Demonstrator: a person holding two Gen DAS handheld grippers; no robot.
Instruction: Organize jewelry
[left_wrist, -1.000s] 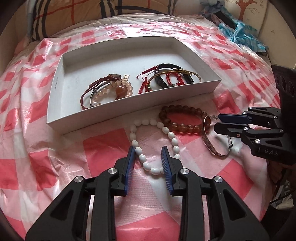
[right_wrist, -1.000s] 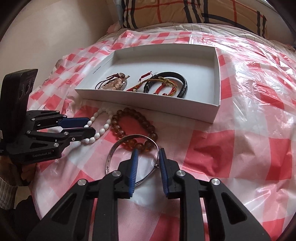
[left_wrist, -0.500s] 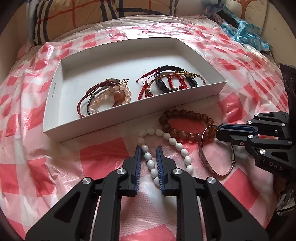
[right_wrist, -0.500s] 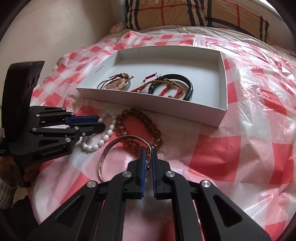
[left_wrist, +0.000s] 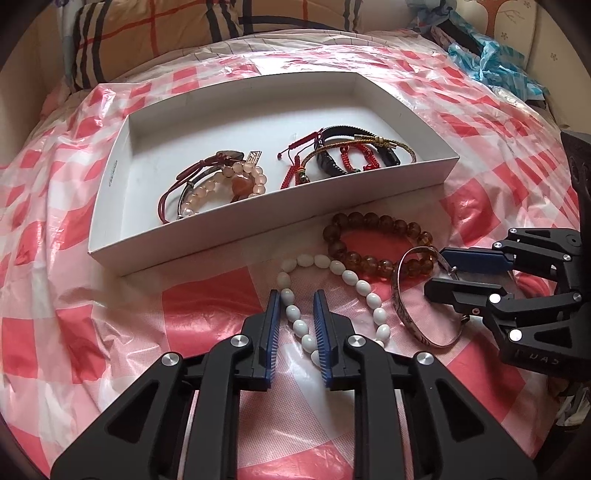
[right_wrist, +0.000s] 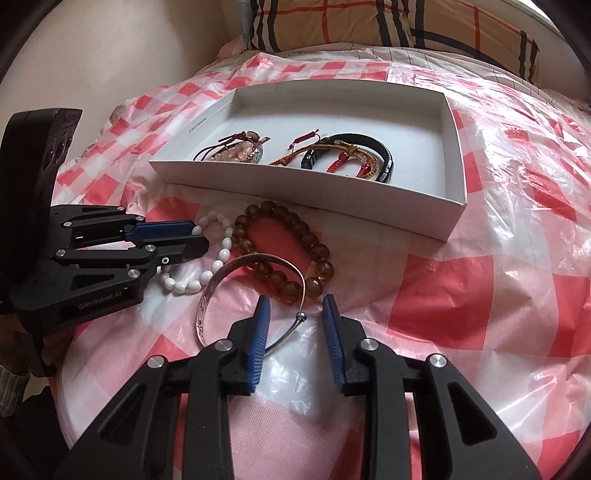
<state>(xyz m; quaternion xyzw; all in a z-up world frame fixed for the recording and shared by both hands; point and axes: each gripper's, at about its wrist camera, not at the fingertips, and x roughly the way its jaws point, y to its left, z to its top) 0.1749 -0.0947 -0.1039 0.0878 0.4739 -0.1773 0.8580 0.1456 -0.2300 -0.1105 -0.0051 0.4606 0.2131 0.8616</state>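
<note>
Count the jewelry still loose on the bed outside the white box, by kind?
Beaded bracelets: 2 (white bead bracelet, amber-brown bead bracelet)
Metal bangles: 1 (silver bangle)
Total: 3
The pieces inside the white box are tangled together and are not counted.

Wide bare floor across the far half of the white box (left_wrist: 240, 122), open from above. Crowded along its near wall (right_wrist: 306, 195): amber bead bracelet (left_wrist: 373, 240), white bead bracelet (left_wrist: 332, 295) and silver bangle (right_wrist: 236, 291) packed together. Clear checked sheet (right_wrist: 480, 295) rightward.
</note>
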